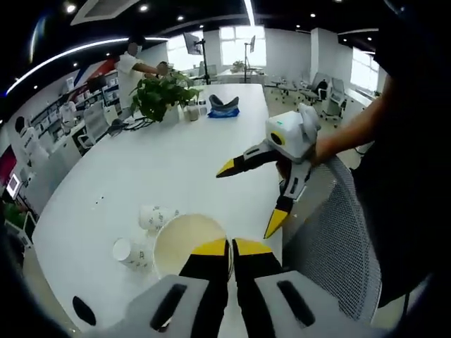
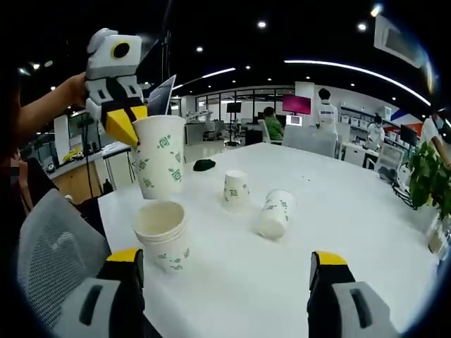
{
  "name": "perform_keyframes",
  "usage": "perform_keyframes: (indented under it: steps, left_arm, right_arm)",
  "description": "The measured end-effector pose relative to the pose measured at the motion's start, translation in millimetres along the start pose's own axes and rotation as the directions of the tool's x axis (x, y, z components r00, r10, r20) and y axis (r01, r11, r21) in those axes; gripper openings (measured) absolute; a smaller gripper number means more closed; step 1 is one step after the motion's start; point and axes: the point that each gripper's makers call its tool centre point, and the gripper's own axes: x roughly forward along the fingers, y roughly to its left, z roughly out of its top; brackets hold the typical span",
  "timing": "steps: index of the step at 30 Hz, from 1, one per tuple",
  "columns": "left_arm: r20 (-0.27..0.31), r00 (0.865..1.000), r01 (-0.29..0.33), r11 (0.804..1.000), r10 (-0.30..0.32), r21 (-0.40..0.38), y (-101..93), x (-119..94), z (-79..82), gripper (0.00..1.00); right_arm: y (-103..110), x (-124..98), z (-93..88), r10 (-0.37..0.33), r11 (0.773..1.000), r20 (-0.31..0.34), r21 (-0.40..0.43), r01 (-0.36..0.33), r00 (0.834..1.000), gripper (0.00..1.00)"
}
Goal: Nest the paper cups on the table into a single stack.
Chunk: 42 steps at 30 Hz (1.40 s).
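Note:
My left gripper [image 1: 231, 250] is shut on the rim of a white paper cup with green print [image 1: 184, 243]. In the right gripper view the left gripper [image 2: 134, 123] holds this cup [image 2: 159, 156] upright in the air, just above and behind a cup stack [image 2: 163, 234] standing near the table edge. Farther in, one cup [image 2: 236, 189] stands upside down and another [image 2: 276, 213] lies tilted beside it; the left gripper view has them as one cup [image 1: 153, 217] and the other cup [image 1: 130, 252]. My right gripper [image 2: 227, 259] is open and empty, in front of the stack; its spread jaws make the right gripper [image 1: 251, 196] plain there too.
The white table [image 2: 338, 211] stretches far back. A potted plant [image 1: 163, 93], small jars and a blue-and-dark object [image 1: 223, 107] stand at its far end. A grey mesh chair [image 1: 338, 239] is at the near edge, next to the person's arm. People stand in the office behind.

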Motion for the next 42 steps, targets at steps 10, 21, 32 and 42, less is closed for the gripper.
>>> perform_keyframes:
  steps: [10, 21, 32, 42]
  left_arm:
    - [-0.033, 0.999, 0.015, 1.0, -0.014, 0.019, -6.1, 10, -11.0, 0.0]
    - [-0.074, 0.997, 0.041, 0.997, -0.036, 0.068, -7.3, 21, -28.6, 0.0]
    - [-0.104, 0.993, 0.068, 0.996, -0.061, 0.065, -7.6, 37, -48.3, 0.0]
    - [-0.128, 0.989, 0.087, 0.995, -0.079, 0.056, -12.4, 50, -56.1, 0.0]
  right_arm:
    - [1, 0, 0.3, 0.002, 1.0, -0.001, 0.001, -0.002, 1.0, 0.99]
    - [1, -1, 0.5, 0.005, 1.0, -0.002, 0.001, -0.005, 1.0, 0.99]
    - [2, 1, -1.9, 0.011, 1.0, -0.008, -0.003, -0.011, 1.0, 0.98]
    - [2, 0, -2.0, 0.007, 1.0, -0.01, -0.003, -0.007, 1.0, 0.98]
